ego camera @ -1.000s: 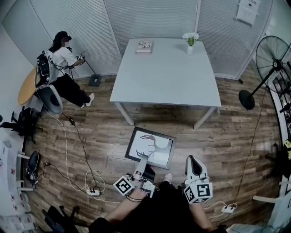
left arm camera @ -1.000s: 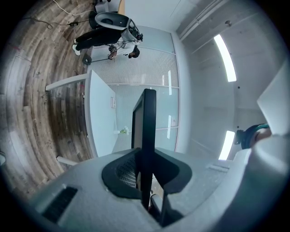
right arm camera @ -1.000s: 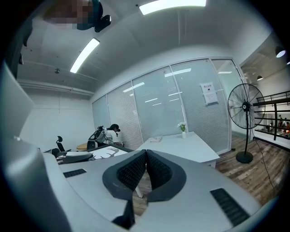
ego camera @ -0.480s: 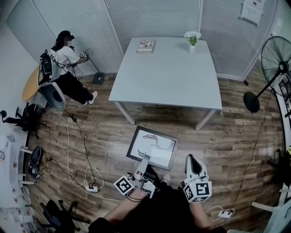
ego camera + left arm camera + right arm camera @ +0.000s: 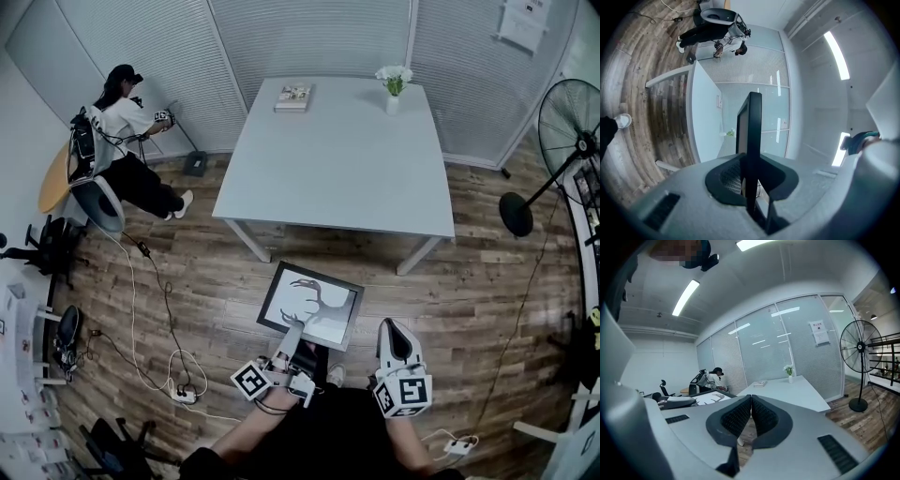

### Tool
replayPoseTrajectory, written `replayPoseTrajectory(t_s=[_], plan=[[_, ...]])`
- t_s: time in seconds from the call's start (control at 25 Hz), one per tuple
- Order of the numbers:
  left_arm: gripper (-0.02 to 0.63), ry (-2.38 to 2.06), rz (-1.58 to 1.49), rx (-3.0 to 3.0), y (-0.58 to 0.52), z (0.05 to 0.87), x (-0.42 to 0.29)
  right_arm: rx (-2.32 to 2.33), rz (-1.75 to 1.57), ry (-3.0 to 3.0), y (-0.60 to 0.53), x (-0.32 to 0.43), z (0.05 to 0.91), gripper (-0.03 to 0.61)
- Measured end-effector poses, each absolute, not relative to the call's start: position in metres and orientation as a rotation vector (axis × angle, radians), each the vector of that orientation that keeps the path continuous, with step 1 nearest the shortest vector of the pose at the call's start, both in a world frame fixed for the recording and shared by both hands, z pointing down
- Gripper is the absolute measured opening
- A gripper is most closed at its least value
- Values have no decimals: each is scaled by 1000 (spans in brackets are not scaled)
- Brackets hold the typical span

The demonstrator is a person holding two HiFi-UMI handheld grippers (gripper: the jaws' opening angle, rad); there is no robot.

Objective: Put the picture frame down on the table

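A black picture frame (image 5: 311, 306) with a bird print hangs flat over the wooden floor, just short of the white table (image 5: 337, 159). My left gripper (image 5: 292, 330) is shut on its near edge. In the left gripper view the frame (image 5: 751, 136) stands edge-on between the jaws of that gripper (image 5: 749, 176). My right gripper (image 5: 392, 330) is beside the frame on its right, shut with nothing in it. In the right gripper view its pads (image 5: 751, 401) meet, with the frame (image 5: 705, 401) at the left and the table (image 5: 787, 390) ahead.
On the table's far end lie a book (image 5: 293, 97) and a small vase of flowers (image 5: 393, 86). A person (image 5: 122, 141) sits at the far left by the glass wall. A standing fan (image 5: 553, 141) is at the right. Cables and a power strip (image 5: 183, 396) lie on the floor at the left.
The table's near edge has come a little closer to the frame. The left gripper still holds the frame the same way, and the right gripper stays shut beside it.
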State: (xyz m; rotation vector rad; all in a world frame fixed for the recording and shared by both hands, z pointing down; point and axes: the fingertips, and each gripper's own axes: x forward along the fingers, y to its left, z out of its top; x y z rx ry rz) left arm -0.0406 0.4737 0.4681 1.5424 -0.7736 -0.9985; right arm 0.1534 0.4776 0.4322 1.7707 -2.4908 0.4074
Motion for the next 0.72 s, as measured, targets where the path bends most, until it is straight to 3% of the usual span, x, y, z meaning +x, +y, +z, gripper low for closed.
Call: replayPoseTrajectory(t_s=[0.72], plan=[[66,-771,-991,1491,255,476,-75,1787,393,-2450,270,122,426,14]])
